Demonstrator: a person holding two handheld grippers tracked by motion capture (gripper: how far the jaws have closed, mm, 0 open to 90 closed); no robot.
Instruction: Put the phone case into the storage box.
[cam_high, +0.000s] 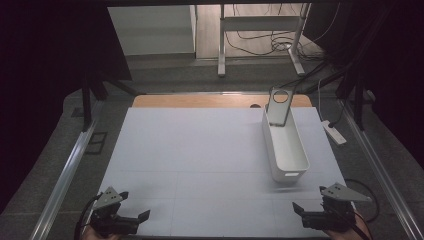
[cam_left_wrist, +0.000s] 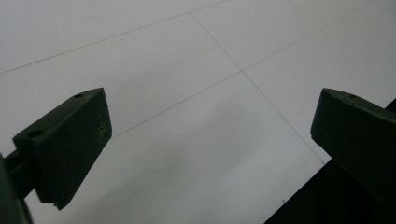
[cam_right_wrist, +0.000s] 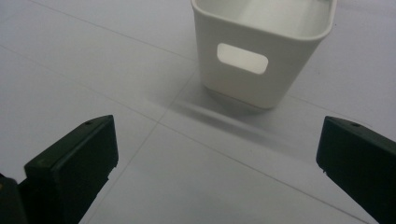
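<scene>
Both grippers' jaws are gaping empty; the long white plastic bin (cam_high: 285, 145) near the bench's right edge is looking light, stiff, slick — its handle slot (cam_right_wrist: 242, 58) is offering the right gripper (cam_high: 306, 212) purchase.

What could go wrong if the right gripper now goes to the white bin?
1. The white bin is narrow and tall, and it looks light. A push from the right gripper, whose jaws are wide open, could probably slide or tip it.
2. A grey tool with a ring-shaped end leans upright at the far end of the bin. Shaking the bin may knock it over.
3. The bin stands near the right edge of the white table, so an outward push is risky.
</scene>
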